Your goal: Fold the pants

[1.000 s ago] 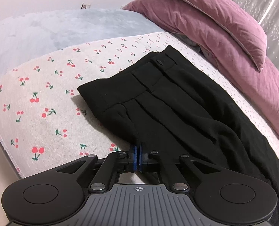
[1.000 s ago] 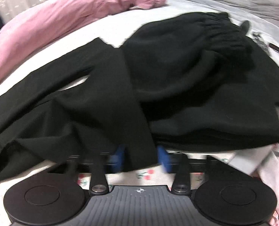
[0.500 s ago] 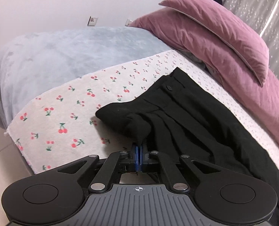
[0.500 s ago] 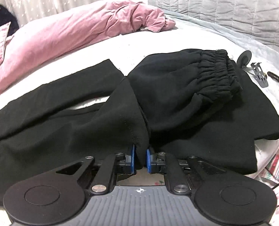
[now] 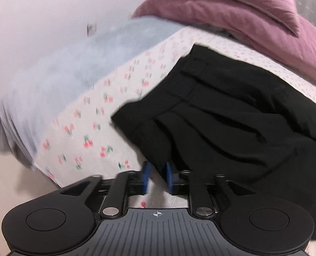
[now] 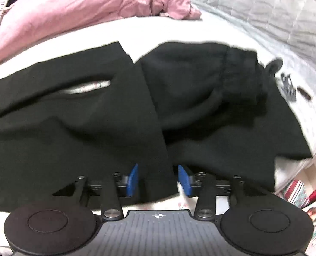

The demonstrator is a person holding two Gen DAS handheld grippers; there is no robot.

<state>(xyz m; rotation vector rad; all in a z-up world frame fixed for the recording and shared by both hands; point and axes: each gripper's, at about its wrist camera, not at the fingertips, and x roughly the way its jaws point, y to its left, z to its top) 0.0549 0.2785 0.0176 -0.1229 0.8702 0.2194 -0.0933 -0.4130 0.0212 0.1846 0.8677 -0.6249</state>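
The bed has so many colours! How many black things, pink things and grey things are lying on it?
Black: 2, the black pleated pants and the black garment with an elastic waistband.
Pink: 2, the pink velvet pillow and the crumpled pink duvet.
Grey: 1, the fluffy grey blanket.
Total: 5.

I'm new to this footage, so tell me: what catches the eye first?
The black pants sprawl across the cherry-print sheet, waistband toward the purple pillows. In the right wrist view a folded black garment lies beside the pant legs, below a pink duvet.
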